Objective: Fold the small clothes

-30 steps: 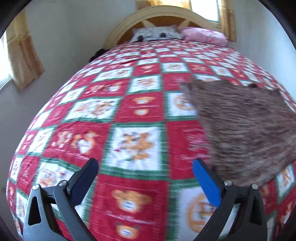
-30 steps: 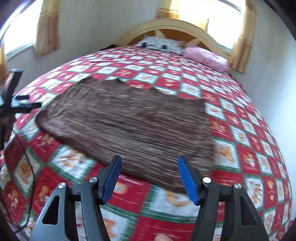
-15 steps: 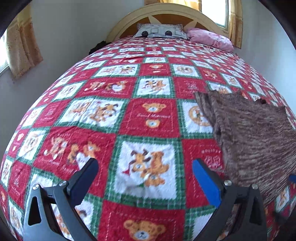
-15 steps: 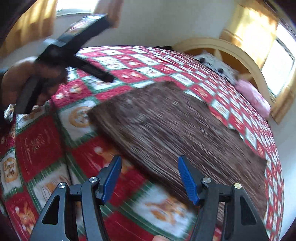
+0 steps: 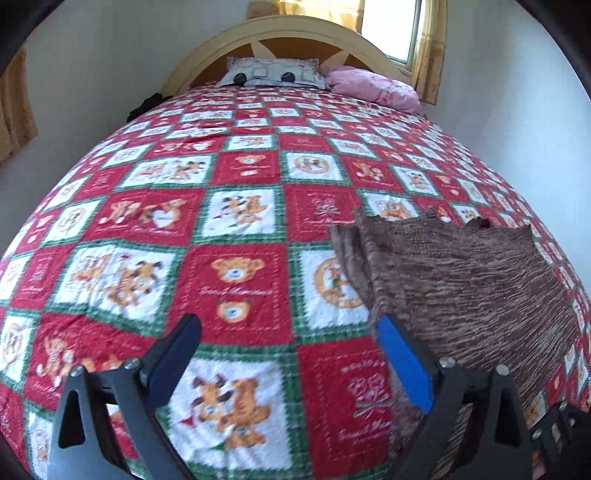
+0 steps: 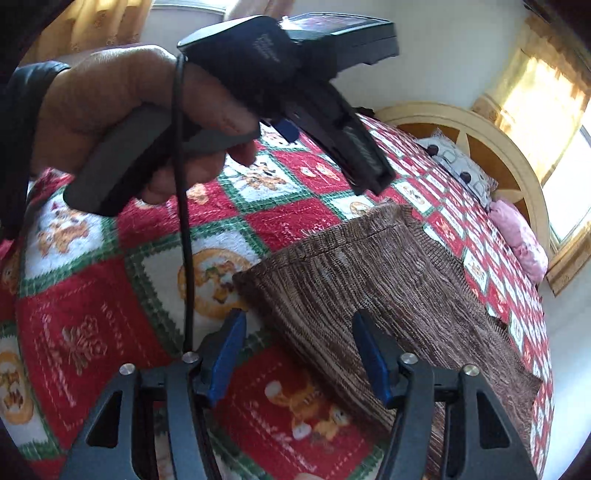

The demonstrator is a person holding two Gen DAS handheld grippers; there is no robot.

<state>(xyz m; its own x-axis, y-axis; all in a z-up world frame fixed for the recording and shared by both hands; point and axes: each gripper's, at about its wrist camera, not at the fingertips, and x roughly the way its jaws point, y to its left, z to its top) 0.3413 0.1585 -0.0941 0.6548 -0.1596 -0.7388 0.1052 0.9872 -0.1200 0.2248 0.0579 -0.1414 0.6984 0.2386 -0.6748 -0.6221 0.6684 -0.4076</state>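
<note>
A brown knitted garment [image 5: 461, 277] lies flat on the red, white and green teddy-bear bedspread [image 5: 236, 280], right of centre in the left wrist view. My left gripper [image 5: 288, 332] hovers over bare bedspread, jaws wide but closing, nothing between them; its right finger [image 5: 402, 362] is beside the garment's left edge. In the right wrist view the garment [image 6: 388, 288] runs to the right. My right gripper [image 6: 299, 321] hangs over its near left corner, jaws closing, pads not pressing the cloth. A person's hand [image 6: 110, 110] holds the left tool above.
A curved wooden headboard [image 5: 288, 33] with a grey patterned pillow [image 5: 271, 72] and a pink pillow [image 5: 373, 88] is at the far end. White walls flank the bed, with curtained windows [image 6: 546, 122]. A black cable [image 6: 184, 229] hangs from the hand.
The right wrist view swung and rolled toward the garment's left corner, bringing the hand with the left tool close overhead. Both pairs of jaws narrowed. The left gripper advanced along the bed beside the garment's edge.
</note>
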